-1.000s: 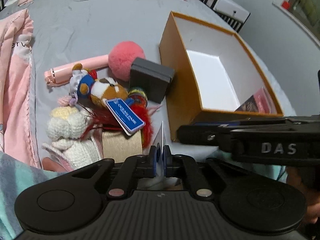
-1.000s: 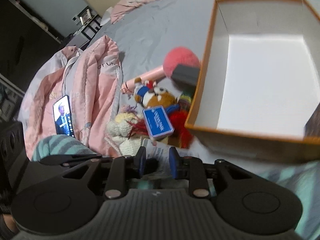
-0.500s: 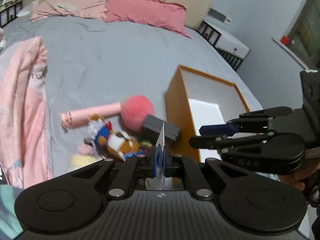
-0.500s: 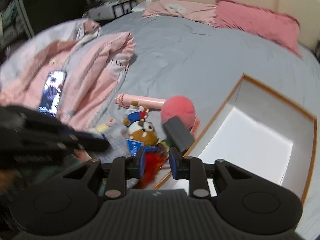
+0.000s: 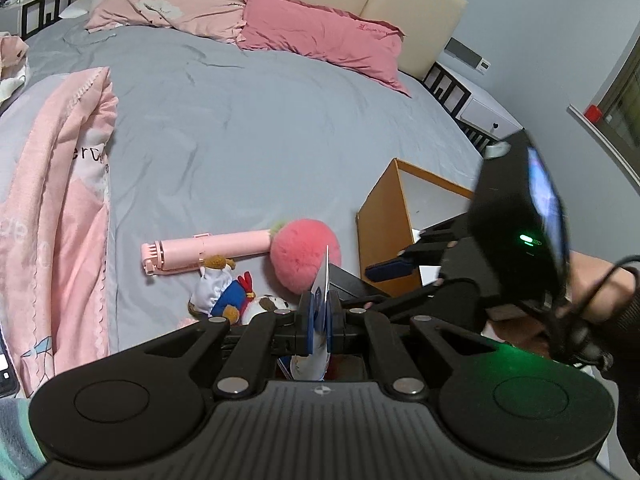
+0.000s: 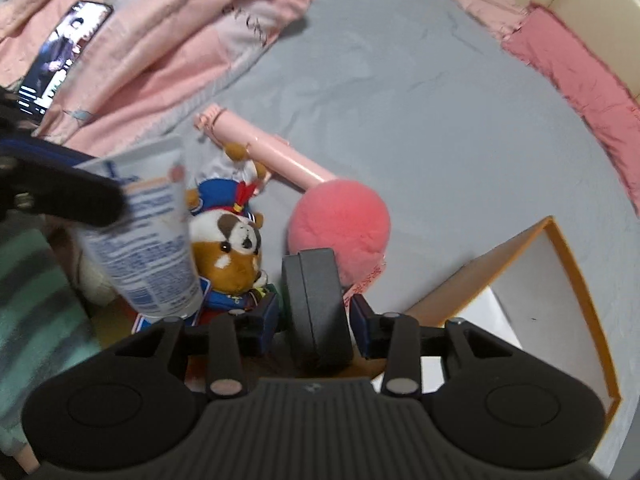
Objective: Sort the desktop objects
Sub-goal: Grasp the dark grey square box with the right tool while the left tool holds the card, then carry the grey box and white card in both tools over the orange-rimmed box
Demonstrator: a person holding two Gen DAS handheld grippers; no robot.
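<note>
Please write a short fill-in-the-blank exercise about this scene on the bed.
The left hand-held gripper is shut on a white ____ with blue print.
The dark grey case stands ____ the jaws of the right hand-held gripper.
The box, white inside, is ____ outside.
Missing words: tube; between; orange.
Those right jaws have just been opening.

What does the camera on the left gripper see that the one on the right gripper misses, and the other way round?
Only the left wrist view shows the bed's headboard, a white bedside cabinet and the right gripper from outside.

Only the right wrist view shows a lit phone on the pink blanket, the printed face of the white tube, and the dark grey case between the right gripper's parted jaws, which have just been opening.

Both show the pink pom-pom stick, the plush dog and the orange box.
</note>
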